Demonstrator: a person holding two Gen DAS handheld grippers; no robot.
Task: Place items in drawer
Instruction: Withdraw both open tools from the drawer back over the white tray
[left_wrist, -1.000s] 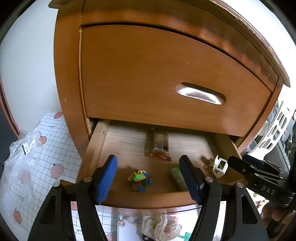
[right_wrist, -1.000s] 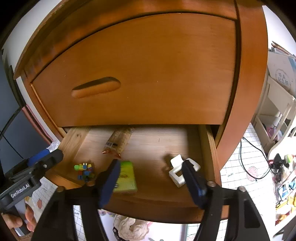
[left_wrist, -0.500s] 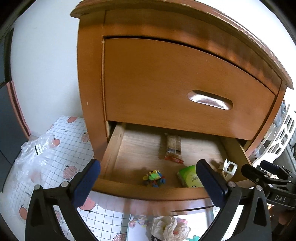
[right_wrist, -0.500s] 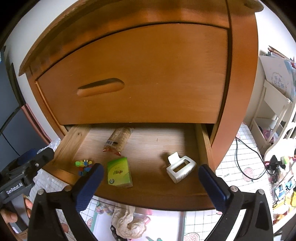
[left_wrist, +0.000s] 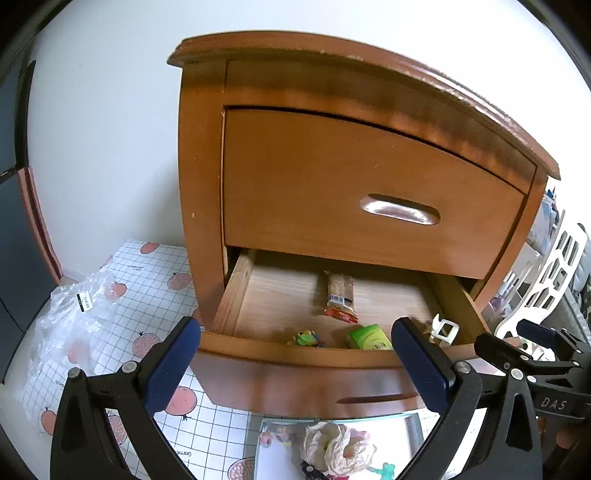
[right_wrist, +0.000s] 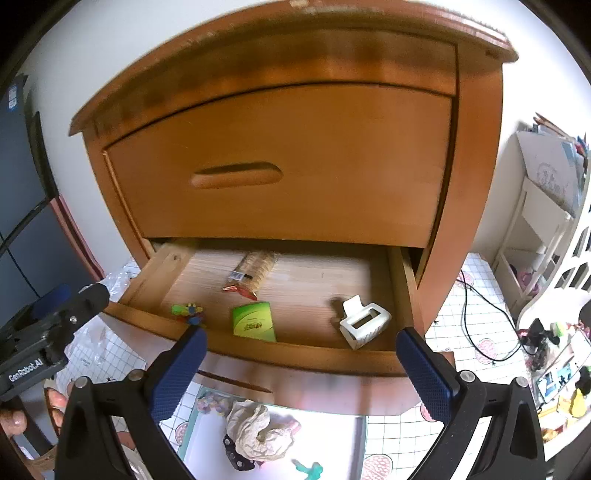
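- My left gripper (left_wrist: 295, 363) is spread wide, empty.
- Open drawer (right_wrist: 295, 354): colourful toy (right_wrist: 188, 311) near its front-left corner, snack bar (right_wrist: 251, 274) behind, green packet (right_wrist: 254, 321) mid-front, white clip (right_wrist: 364, 320) front-right.
- My right gripper (right_wrist: 301, 369) gapes, empty.

Clear plastic bag (left_wrist: 70, 314) on, seemingly, a checked mat (left_wrist: 147, 295).

Black-framed left tongs (left_wrist: 295, 363) and right tongs (right_wrist: 301, 369), blue textured pads (right_wrist: 177, 373), silver screws, white "GenRobot.AI" and "DAS" lettering
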